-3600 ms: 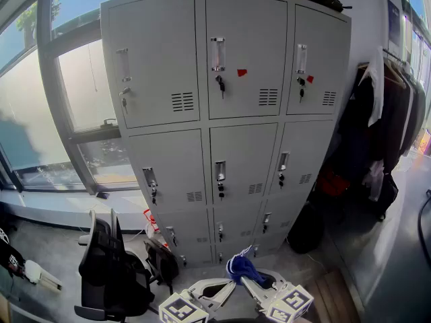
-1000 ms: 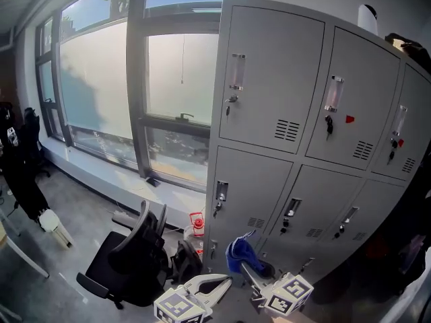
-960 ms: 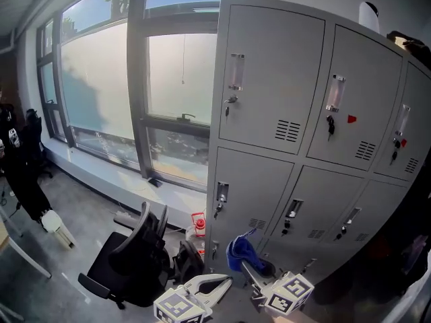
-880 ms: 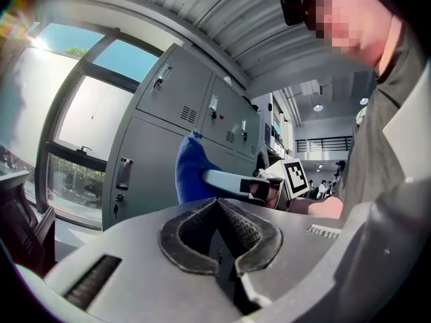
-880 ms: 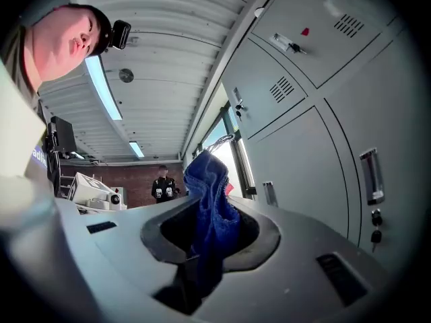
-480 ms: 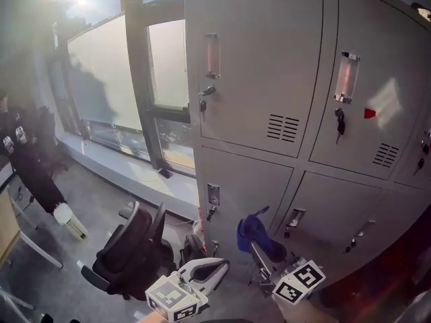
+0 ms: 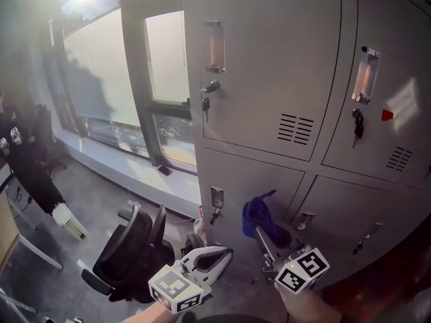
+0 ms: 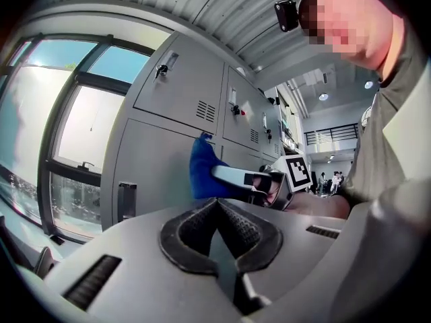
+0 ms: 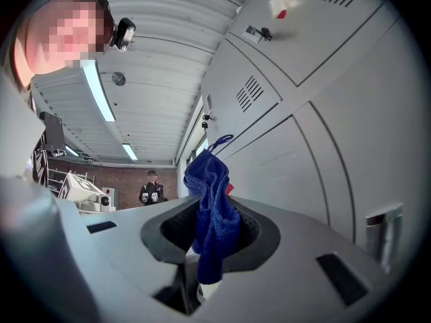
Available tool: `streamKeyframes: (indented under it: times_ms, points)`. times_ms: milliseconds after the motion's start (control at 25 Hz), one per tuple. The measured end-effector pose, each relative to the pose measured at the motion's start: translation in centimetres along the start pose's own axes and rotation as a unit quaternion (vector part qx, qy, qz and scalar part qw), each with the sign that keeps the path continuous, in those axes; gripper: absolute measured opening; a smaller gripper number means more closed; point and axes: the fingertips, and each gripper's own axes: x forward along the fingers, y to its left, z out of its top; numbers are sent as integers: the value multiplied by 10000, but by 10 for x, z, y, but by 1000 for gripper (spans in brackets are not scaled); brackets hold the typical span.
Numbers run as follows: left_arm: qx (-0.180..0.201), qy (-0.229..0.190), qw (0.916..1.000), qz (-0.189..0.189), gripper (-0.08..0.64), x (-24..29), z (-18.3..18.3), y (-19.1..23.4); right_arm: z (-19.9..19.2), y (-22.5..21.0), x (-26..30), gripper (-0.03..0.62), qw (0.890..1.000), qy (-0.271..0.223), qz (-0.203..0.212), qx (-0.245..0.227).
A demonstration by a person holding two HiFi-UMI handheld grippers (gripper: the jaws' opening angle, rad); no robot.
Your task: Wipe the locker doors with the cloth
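Note:
The grey lockers [image 7: 269, 66] fill the right of the head view, each door with a handle, a key and a vent. My right gripper [image 7: 261, 231] is shut on a blue cloth [image 7: 258, 212], held up in front of the left door of the middle row. Whether the cloth touches that door I cannot tell. In the right gripper view the cloth [image 9: 212, 210] hangs out of the right gripper [image 9: 210, 204] beside the lockers [image 9: 316, 113]. My left gripper [image 7: 221, 256] is low and left of it, shut and empty. The left gripper view shows the left gripper [image 8: 217, 210], the cloth [image 8: 201, 173] and the lockers [image 8: 175, 93].
A black office chair [image 7: 131, 254] stands on the floor left of the lockers, with a bag beside it. Tall windows [image 7: 108, 79] run along the left wall. A person in dark clothes [image 7: 27, 163] stands far left. Another person [image 9: 151, 187] stands far off in the room.
The view has closed in on the lockers and swung right. My right gripper with the cloth has risen a little toward the middle-row door. The left gripper has hardly moved.

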Motion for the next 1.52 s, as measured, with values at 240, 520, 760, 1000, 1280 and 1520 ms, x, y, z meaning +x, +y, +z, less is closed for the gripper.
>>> streamKeyframes:
  times_ms: [240, 520, 760, 1000, 1280, 1520]
  points:
    - [76, -40, 9997, -216, 8, -22, 4, 34, 8, 26, 84, 78, 9995, -225, -69, -190]
    - [-23, -41, 9989, -469, 8, -52, -3, 51, 18, 20, 151, 78, 9963, -387, -667, -371]
    - [-58, -47, 9983, -579, 8, -66, -9, 51, 13, -3, 158, 78, 9920, -311, -1186, -311]
    - [-147, -11, 9982, -581, 8, -65, -17, 43, 17, -23, 127, 78, 9888, -331, -1430, -263]
    - [-262, 128, 9972, -682, 8, -52, -26, 28, 25, -54, 70, 78, 9833, -420, -1736, -344]
    - [-238, 222, 9954, -896, 8, -32, -29, 8, 35, -81, 17, 78, 9761, -591, -2049, -411]
